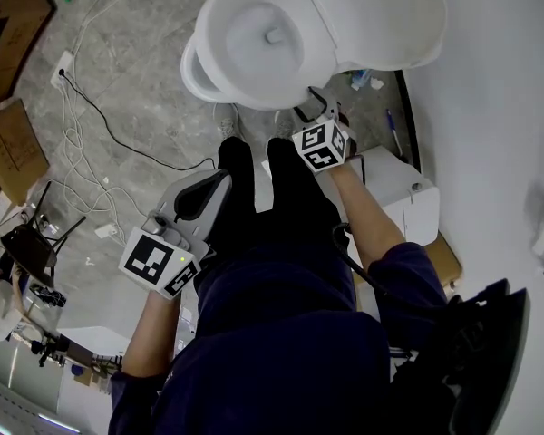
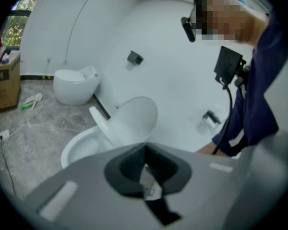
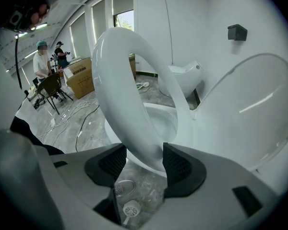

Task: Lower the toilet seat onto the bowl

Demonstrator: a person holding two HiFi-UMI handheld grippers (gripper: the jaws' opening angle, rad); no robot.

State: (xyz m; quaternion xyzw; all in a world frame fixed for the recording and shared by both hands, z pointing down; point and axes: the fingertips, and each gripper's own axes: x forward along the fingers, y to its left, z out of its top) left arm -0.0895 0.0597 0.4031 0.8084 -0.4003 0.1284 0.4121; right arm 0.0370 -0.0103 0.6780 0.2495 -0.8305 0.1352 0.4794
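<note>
The white toilet seat (image 3: 120, 80) stands tilted, partway between the raised lid (image 3: 249, 114) and the bowl (image 3: 161, 121). Its front edge lies between the pads (image 3: 177, 166) of my right gripper (image 3: 144, 162), which press on both sides of it. From the head view the seat ring (image 1: 213, 25) hovers over the bowl (image 1: 192, 72), with the lid (image 1: 381, 16) to its right and my right gripper (image 1: 315, 102) at the ring's near edge. My left gripper (image 1: 219, 181) hangs back by the person's legs, shut and holding nothing. It faces the toilet (image 2: 134, 116) from a distance.
Cardboard boxes (image 1: 9, 152) and loose cables (image 1: 82, 134) lie on the grey floor to the left. A black chair (image 1: 27, 247) stands lower left, a white cabinet (image 1: 394, 188) by the right wall. A second toilet (image 2: 74, 85) sits further along the wall.
</note>
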